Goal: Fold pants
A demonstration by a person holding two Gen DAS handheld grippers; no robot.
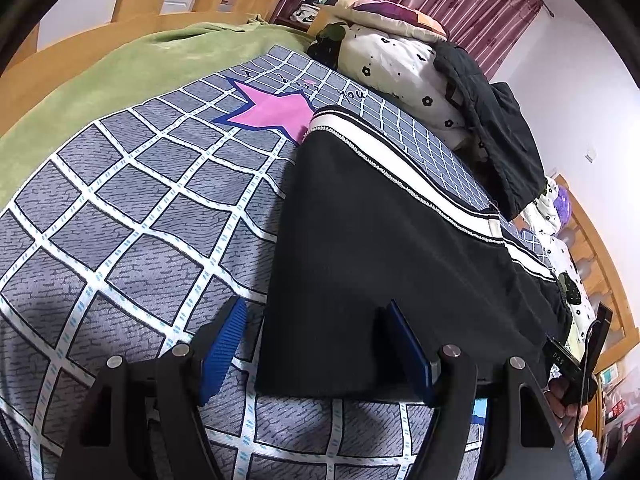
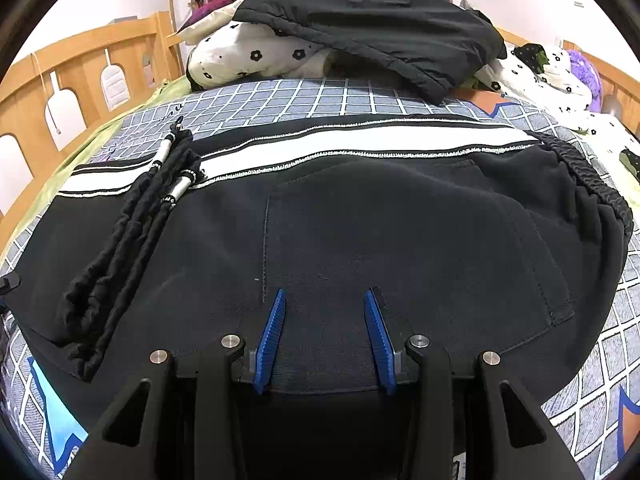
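Note:
Black pants (image 2: 340,220) with a white side stripe (image 2: 340,140) lie flat on the grid-patterned bed cover (image 1: 120,220). A back pocket faces up and a braided drawstring (image 2: 132,232) lies on the left part. The elastic waistband (image 2: 592,184) is at the right. My right gripper (image 2: 325,300) is open just above the pants near the pocket. In the left wrist view the pants (image 1: 380,260) show a folded edge at the near side. My left gripper (image 1: 316,312) is open over that edge, one finger (image 1: 224,344) above the cover, the other above the fabric.
A second black garment (image 2: 368,24) lies on flowered bedding (image 2: 260,56) at the back. A green blanket (image 1: 100,68) and wooden bed rails (image 2: 80,64) are on the left. A pink star (image 1: 272,112) marks the cover. The right gripper's body (image 1: 576,360) shows in the left wrist view.

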